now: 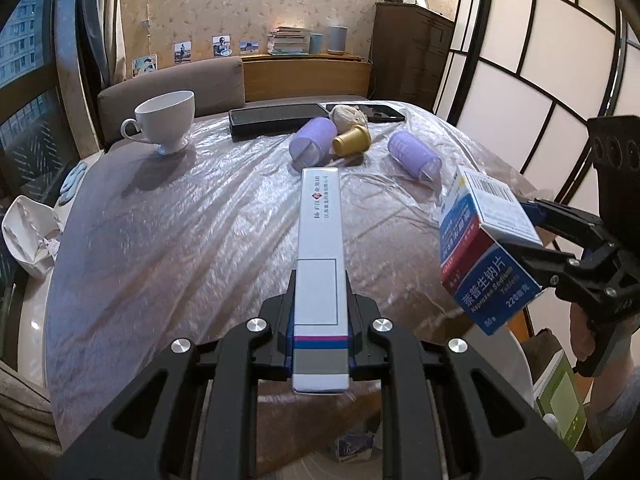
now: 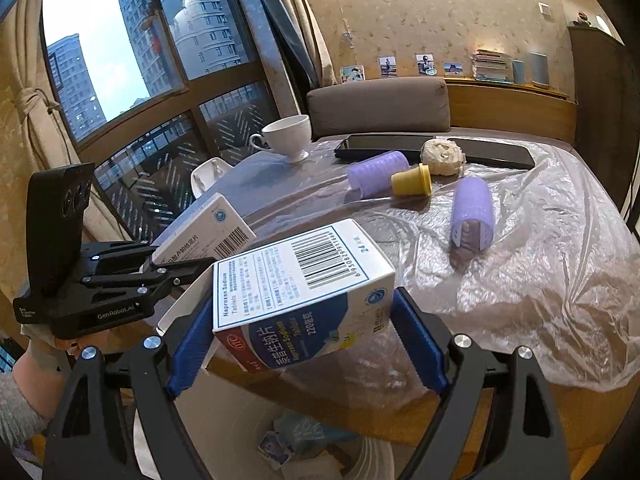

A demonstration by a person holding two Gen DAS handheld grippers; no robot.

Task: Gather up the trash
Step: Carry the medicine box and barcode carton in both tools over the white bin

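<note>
My left gripper [image 1: 320, 276] is shut on a long, slim white box [image 1: 320, 240], held lengthways above the plastic-covered table. From the right wrist view, that left gripper [image 2: 180, 260] holds the same box [image 2: 204, 232] at the left. My right gripper [image 2: 304, 296] has its blue pads [image 2: 192, 340] pressed on both sides of a blue and white medicine box [image 2: 304, 280] with a barcode on top. A white bin [image 2: 372, 460] with some wrappers inside stands below this box. In the left wrist view the right gripper [image 1: 528, 232] and its medicine box [image 1: 488, 248] hang off the table's right edge.
Two purple rollers [image 2: 378, 172] [image 2: 472, 216], a yellow cap [image 2: 414, 180] and a crumpled beige ball [image 2: 442, 156] lie on the plastic sheet [image 2: 540, 280]. A white cup [image 2: 290, 134] and flat black devices [image 2: 384, 142] sit at the far side. A sofa stands behind.
</note>
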